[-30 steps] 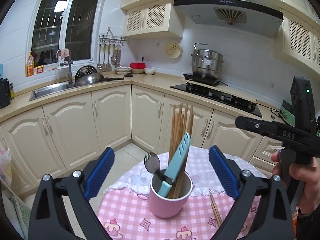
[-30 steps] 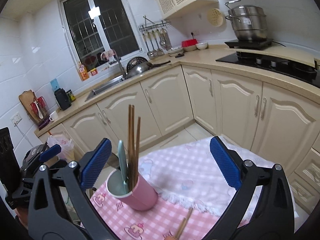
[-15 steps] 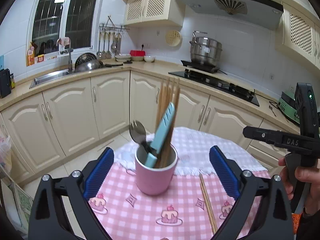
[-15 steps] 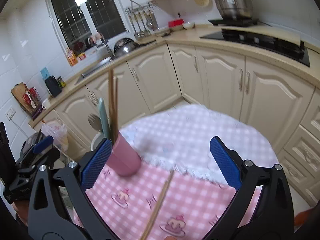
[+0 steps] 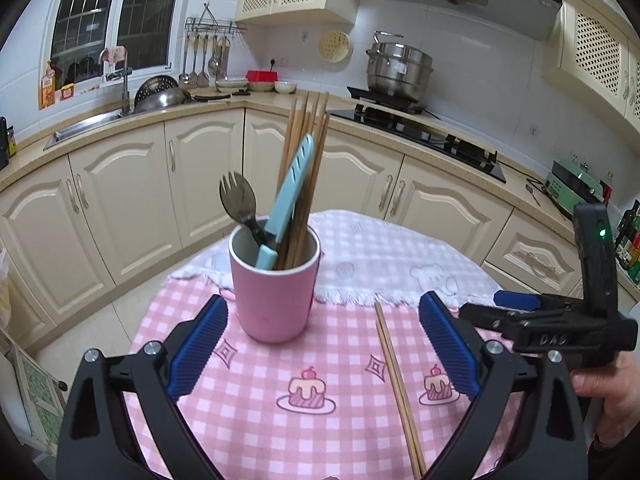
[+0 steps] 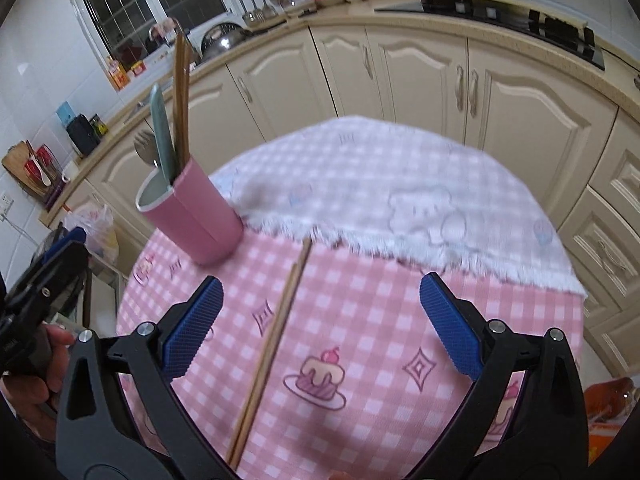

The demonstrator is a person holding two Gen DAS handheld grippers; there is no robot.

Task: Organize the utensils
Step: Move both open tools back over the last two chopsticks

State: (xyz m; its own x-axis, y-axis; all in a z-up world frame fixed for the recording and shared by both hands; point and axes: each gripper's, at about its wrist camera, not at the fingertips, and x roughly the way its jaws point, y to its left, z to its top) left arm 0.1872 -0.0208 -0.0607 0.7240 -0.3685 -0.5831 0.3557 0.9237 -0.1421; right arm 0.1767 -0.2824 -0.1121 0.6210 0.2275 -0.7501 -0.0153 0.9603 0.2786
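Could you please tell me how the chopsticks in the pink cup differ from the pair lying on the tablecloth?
The chopsticks in the pink cup stand nearly upright as a bundle of several; the pair on the tablecloth lies flat, just two side by side. The cup's chopsticks share the pink cup with a spork and a blue knife; the loose pair lies alone on the pink checks. Both look like plain brown wood.

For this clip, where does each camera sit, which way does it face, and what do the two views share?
Left wrist: rides on the left gripper, facing the pink cup of utensils with kitchen cabinets beyond; its own open blue-padded fingers show, plus the right gripper and hand.
Right wrist: rides on the right gripper, tilted down at the pink checked tablecloth; its open fingers show, and the left gripper at the left edge.
Shared: the cup and the loose chopsticks lying on the cloth.
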